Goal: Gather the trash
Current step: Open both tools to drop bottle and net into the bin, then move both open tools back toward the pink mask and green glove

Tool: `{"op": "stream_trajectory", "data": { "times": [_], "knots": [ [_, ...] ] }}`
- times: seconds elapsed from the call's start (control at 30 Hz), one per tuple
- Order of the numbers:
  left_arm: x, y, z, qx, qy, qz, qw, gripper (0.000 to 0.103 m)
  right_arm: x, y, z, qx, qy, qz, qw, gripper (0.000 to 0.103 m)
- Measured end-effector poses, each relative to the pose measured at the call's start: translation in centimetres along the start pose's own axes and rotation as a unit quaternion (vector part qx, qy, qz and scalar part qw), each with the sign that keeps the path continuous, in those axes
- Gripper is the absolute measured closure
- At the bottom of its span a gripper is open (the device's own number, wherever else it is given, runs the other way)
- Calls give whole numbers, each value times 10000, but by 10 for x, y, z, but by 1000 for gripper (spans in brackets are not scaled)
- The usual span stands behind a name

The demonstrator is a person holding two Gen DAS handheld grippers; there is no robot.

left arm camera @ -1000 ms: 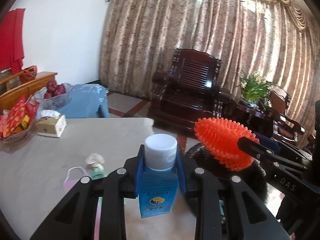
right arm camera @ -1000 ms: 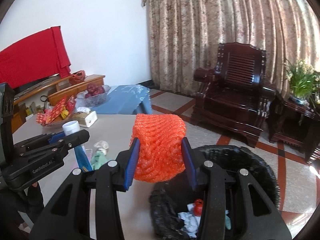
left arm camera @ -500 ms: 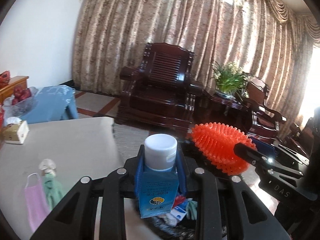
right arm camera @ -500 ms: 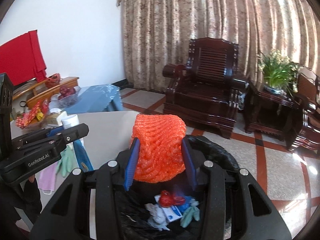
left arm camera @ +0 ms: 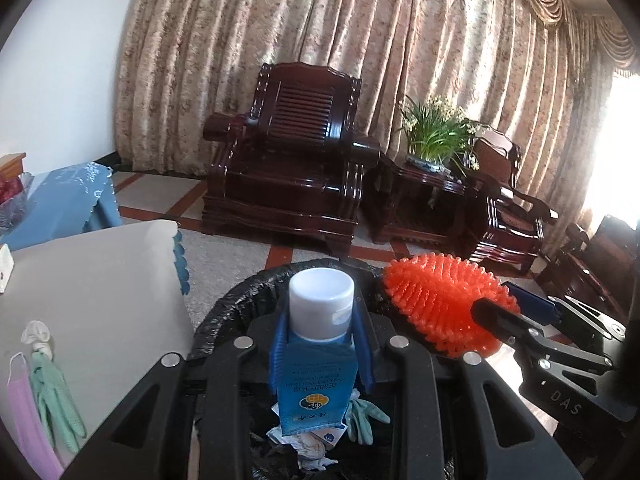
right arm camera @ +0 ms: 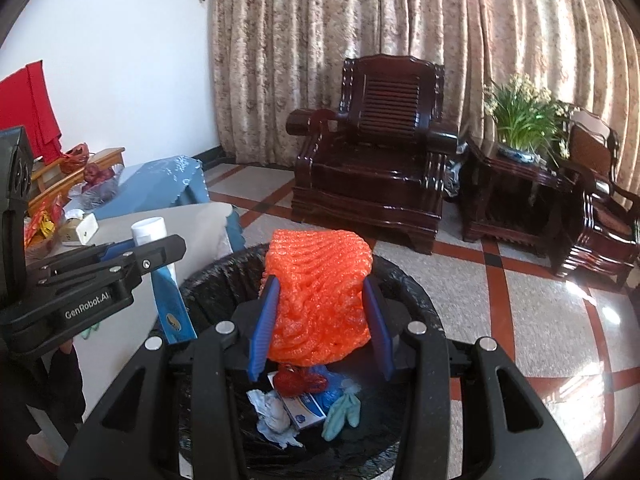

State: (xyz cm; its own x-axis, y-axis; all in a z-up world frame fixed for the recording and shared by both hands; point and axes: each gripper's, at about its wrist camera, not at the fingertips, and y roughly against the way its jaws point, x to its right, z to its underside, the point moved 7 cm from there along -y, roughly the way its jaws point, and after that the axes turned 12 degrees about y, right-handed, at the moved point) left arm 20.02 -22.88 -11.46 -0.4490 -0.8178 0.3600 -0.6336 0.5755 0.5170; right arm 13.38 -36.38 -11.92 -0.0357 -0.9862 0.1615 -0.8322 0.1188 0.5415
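Note:
My left gripper (left arm camera: 320, 340) is shut on a blue tube with a white cap (left arm camera: 316, 376), cap pointing away from me, held over the black-lined trash bin (left arm camera: 240, 304). My right gripper (right arm camera: 320, 320) is shut on an orange foam fruit net (right arm camera: 318, 288) above the same trash bin (right arm camera: 404, 280). In the left wrist view the orange net (left arm camera: 436, 304) and the right gripper (left arm camera: 516, 312) sit at the right. The right wrist view shows the left gripper (right arm camera: 160, 252) with the tube (right arm camera: 170, 304) at the left. Inside the bin lie a green glove (right arm camera: 340, 412), crumpled tissue and a small box.
A grey table (left arm camera: 92, 280) stands left of the bin, bearing a pink face mask (left arm camera: 28, 412), a green glove (left arm camera: 54, 400) and a white wad (left arm camera: 36, 334). A dark wooden armchair (left arm camera: 288, 172), a side table with a plant (left arm camera: 436, 136) and curtains stand beyond on tiled floor.
Both grippers have swung right, away from the table, and dropped a little; they now hang over the bin's mouth, still gripping the tube and the net.

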Motion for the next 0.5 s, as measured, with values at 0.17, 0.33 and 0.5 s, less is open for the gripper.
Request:
{"op": "stream_trajectory", "data": {
  "times": [0.17, 0.33, 0.5],
  "knots": [
    [0, -14, 6, -115, -49, -54, 9999, 74, 7, -10, 12, -135, -66, 52, 9999, 62],
    [-2, -24, 10, -239, -70, -80, 9997, 72, 12, -16, 21, -260, -87, 171, 9995, 48],
    [-8, -17, 5, -158, 38, -50, 9999, 44, 14, -14, 24, -265, -106, 335, 9990, 22]
  ]
}}
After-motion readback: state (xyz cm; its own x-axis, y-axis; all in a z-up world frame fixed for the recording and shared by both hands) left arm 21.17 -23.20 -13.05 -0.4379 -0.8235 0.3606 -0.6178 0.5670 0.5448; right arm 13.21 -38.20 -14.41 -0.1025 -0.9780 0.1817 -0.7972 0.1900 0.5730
